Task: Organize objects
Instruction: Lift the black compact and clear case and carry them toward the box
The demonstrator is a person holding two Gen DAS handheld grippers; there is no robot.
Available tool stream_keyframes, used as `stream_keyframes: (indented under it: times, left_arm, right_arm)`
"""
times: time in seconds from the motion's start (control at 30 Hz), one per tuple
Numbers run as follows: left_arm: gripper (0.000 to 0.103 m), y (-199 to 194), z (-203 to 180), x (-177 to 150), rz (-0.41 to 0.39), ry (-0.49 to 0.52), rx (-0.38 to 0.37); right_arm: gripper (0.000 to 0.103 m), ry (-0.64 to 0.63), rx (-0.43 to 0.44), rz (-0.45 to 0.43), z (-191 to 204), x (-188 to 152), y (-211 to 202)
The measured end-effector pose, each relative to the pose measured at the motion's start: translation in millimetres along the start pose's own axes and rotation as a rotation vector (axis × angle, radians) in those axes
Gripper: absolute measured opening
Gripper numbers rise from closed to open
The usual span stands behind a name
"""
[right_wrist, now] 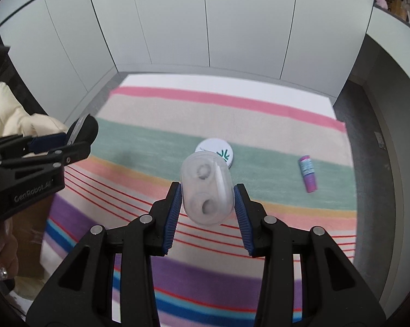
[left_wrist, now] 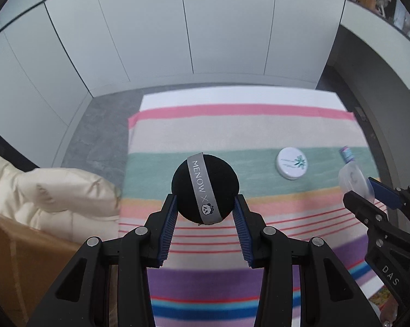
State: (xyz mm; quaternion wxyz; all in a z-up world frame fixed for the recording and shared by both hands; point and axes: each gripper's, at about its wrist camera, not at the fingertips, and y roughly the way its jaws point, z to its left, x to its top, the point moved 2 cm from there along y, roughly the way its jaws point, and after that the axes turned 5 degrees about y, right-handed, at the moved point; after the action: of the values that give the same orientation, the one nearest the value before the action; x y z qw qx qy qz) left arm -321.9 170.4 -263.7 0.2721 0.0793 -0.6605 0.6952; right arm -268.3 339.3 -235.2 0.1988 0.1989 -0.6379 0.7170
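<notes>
Two grippers up over a striped cloth (right_wrist: 259, 125), each loaded. Left gripper (left_wrist: 205, 204) clamped on a black round powder puff (left_wrist: 205, 188), blue pads pressed to its sides, grey ribbon band (left_wrist: 203, 188) printed MENOW running down its face. Right gripper (right_wrist: 207, 196) clamped on a clear oval plastic case (right_wrist: 206, 190) with two round wells inside, possibly a contact-lens case, though blurred. Both items held clear of the cloth. Lying on the green stripe beyond: a white round compact (right_wrist: 216, 151) with a teal mark, partly hidden behind the clear case in the right wrist view, and well off to its right a small purple tube (right_wrist: 307, 173) on its side. Cream padded fabric (left_wrist: 55, 193) beside the cloth at left. White panelled wall (left_wrist: 177, 27) behind.
</notes>
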Motion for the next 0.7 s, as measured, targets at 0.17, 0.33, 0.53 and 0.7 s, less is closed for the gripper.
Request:
stream_keyframes:
  times: [0.17, 0.33, 0.53, 0.7]
  left_arm:
    - [0.042, -49, -3, -9, -0.028, 0.023, 0.06]
    - [0.042, -90, 0, -26, -0.023, 0.011, 0.06]
    - [0.042, -129, -5, -53, -0.062, 0.039, 0.098]
    - [0.043, -150, -7, -78, -0.039, 0.027, 0.042]
  right_arm:
    - [0.041, 0.011, 0.01, -0.028, -4, 11, -34]
    - [0.041, 0.034, 0.023, -0.039, -6, 5, -68]
    - [0.041, 0.047, 0.033, -0.04, -3, -11, -94]
    - [0.041, 0.037, 0.024, -0.035, -4, -31, -111]
